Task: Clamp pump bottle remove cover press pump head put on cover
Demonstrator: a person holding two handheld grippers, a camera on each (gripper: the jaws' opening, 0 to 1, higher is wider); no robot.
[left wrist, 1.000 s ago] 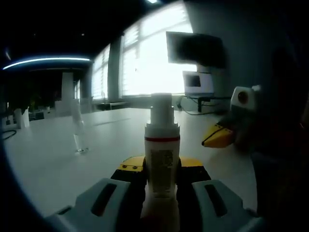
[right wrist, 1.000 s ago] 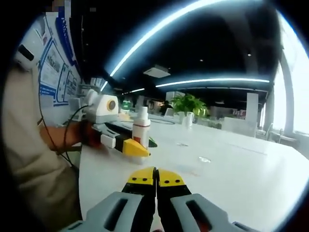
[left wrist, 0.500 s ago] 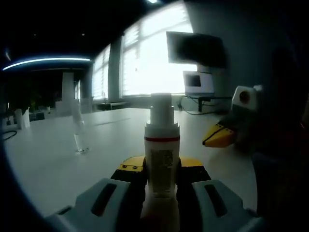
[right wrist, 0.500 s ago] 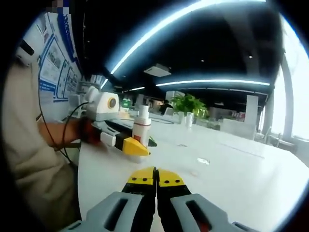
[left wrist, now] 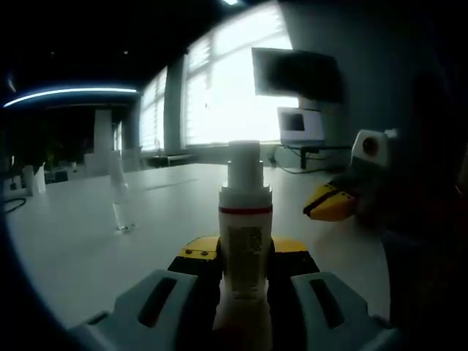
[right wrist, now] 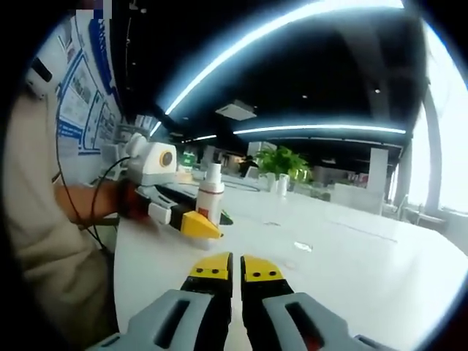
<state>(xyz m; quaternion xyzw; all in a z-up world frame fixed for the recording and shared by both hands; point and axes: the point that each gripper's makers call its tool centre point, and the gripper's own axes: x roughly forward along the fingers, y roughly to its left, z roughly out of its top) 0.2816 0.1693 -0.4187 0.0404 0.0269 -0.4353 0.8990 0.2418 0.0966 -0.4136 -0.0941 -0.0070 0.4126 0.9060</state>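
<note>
A white pump bottle (left wrist: 246, 219) with a red band stands upright between the jaws of my left gripper (left wrist: 246, 250), which is shut on its body. Its bare pump head (left wrist: 244, 162) sticks up uncovered. A clear cover (left wrist: 119, 201) stands on the white table (left wrist: 168, 212) to the left of the bottle. My right gripper (left wrist: 330, 204) hangs off to the right, yellow tips a little apart. In the right gripper view, my right gripper (right wrist: 236, 268) shows a narrow gap with nothing in it, and the left gripper (right wrist: 191, 224) holds the bottle (right wrist: 210, 196) ahead on the left.
A dark monitor (left wrist: 296, 73) and a smaller screen (left wrist: 300, 126) stand by the bright windows behind the table. A potted plant (right wrist: 284, 162) sits far back. A person's sleeve (right wrist: 40, 219) is along the left. The white tabletop (right wrist: 351, 270) stretches to the right.
My right gripper's jaws have parted from touching to a narrow gap. The left gripper and bottle have stayed put.
</note>
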